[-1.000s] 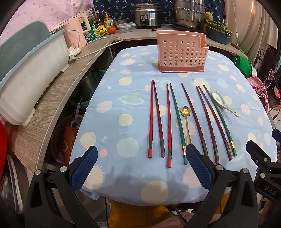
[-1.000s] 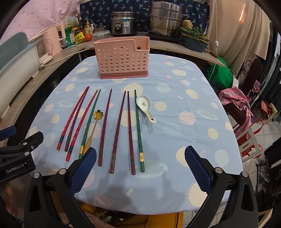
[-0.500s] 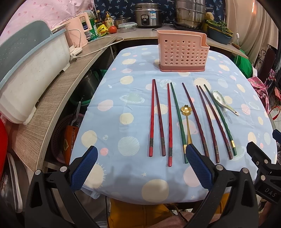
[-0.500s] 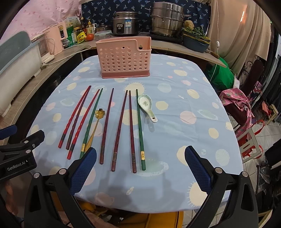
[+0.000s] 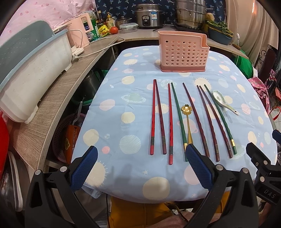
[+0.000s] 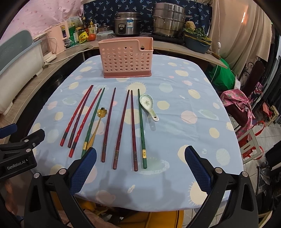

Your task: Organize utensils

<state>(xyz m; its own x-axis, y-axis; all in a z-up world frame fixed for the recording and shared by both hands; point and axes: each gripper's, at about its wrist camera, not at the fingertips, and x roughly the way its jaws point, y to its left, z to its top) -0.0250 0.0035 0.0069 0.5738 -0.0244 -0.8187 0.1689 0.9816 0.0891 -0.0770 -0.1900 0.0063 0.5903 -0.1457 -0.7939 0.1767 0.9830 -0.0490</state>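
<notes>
Several chopsticks, red (image 5: 153, 115), green (image 5: 178, 115) and dark maroon (image 5: 207, 119), lie side by side on the blue spotted tablecloth (image 5: 133, 98). A gold flower-shaped spoon (image 5: 187, 110) lies among them and a white ceramic spoon (image 5: 223, 100) lies at their right. A pink perforated utensil holder (image 5: 183, 52) stands upright behind them, empty as far as I see. It also shows in the right wrist view (image 6: 125, 57). My left gripper (image 5: 140, 168) is open and empty at the table's near edge. My right gripper (image 6: 138, 168) is open and empty just short of the chopstick ends (image 6: 135, 157).
A wooden counter (image 5: 52, 98) curves along the left with a white bin (image 5: 33, 70), a pink appliance (image 5: 82, 31), bottles, a rice cooker (image 5: 149, 15) and steel pots (image 6: 168, 21). Chairs and cloth bags (image 6: 237, 100) stand at the right of the table.
Both grippers have moved slightly forward toward the table. The utensils and holder have not moved.
</notes>
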